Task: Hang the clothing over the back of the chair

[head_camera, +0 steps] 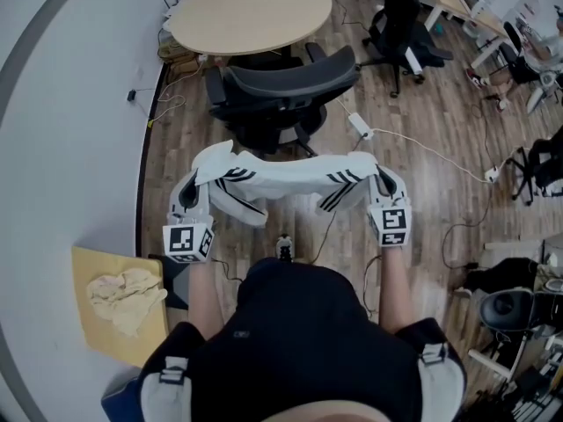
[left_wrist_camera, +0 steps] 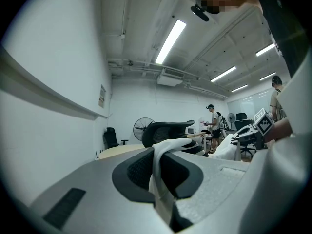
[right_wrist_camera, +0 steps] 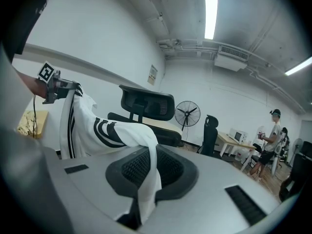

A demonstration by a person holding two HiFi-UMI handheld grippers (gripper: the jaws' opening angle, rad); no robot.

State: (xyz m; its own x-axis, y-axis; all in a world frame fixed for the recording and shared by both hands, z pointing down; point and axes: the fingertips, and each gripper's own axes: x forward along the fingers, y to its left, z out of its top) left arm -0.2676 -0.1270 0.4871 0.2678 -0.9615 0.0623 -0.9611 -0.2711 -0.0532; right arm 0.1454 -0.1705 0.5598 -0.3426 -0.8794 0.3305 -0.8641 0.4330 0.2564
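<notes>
A white garment with black stripes (head_camera: 281,179) hangs stretched between my two grippers, in front of a black office chair (head_camera: 280,95). My left gripper (head_camera: 195,192) is shut on the garment's left end, and white cloth (left_wrist_camera: 161,179) runs down between its jaws. My right gripper (head_camera: 383,183) is shut on the right end, where the striped cloth (right_wrist_camera: 144,179) is pinched in the jaws. The chair's backrest (head_camera: 295,71) faces me, just beyond the garment. In the right gripper view the chair (right_wrist_camera: 146,104) stands behind the cloth, and the left gripper (right_wrist_camera: 53,87) shows at the far left.
A round wooden table (head_camera: 251,9) stands behind the chair. A white power strip (head_camera: 359,126) and cable lie on the wood floor to the right. Cardboard with crumpled cloth (head_camera: 123,301) lies at the left. More office chairs (head_camera: 400,20) and a floor fan (right_wrist_camera: 187,113) stand further off.
</notes>
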